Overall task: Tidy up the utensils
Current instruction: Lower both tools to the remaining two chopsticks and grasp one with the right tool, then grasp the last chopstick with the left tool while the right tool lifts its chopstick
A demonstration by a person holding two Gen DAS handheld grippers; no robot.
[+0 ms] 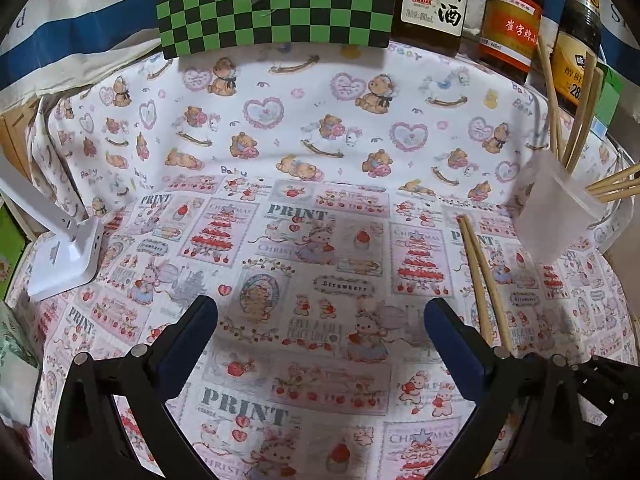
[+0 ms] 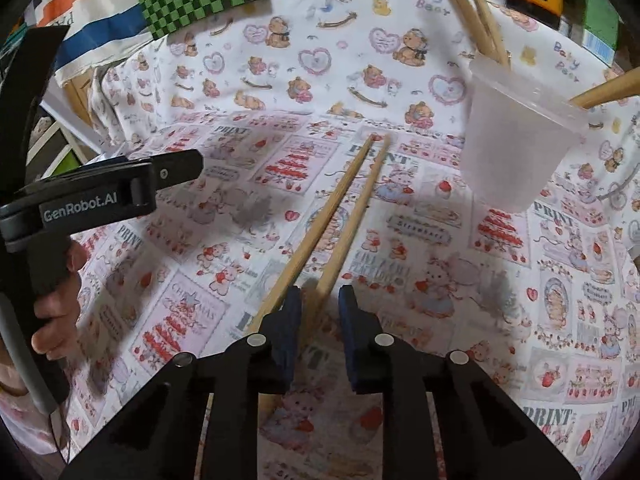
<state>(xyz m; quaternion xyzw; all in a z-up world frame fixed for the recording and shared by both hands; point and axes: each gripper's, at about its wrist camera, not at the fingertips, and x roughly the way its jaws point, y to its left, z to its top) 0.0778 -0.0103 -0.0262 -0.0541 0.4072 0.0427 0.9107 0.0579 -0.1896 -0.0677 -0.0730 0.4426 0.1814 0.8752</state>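
Jaws narrowed but with a gap still showing between the blue pads, the right gripper (image 2: 318, 304) straddles the near end of one wooden chopstick of a pair of chopsticks (image 2: 340, 216) lying on the printed tablecloth (image 2: 500, 300); whether the pads actually press on the stick cannot be told from the right wrist view. The second stick of the pair runs just outside the left pad. Both sticks point away toward the far edge of the cloth, their tips nearly touching.

The left gripper (image 1: 320, 320) hangs over bare cloth with its jaws spread wide and nothing between them; a hand (image 2: 56, 300) is wrapped round its black handle.

Right of the pair stands a translucent plastic cup (image 2: 516, 144), upright, with more chopsticks (image 2: 480, 12) leaning out of it at several angles.

Behind the cloth are a green-and-black checkered box (image 1: 276, 0) and three condiment bottles (image 1: 508, 28) in a row. A white lamp base (image 1: 64, 256) sits at the cloth's left edge.
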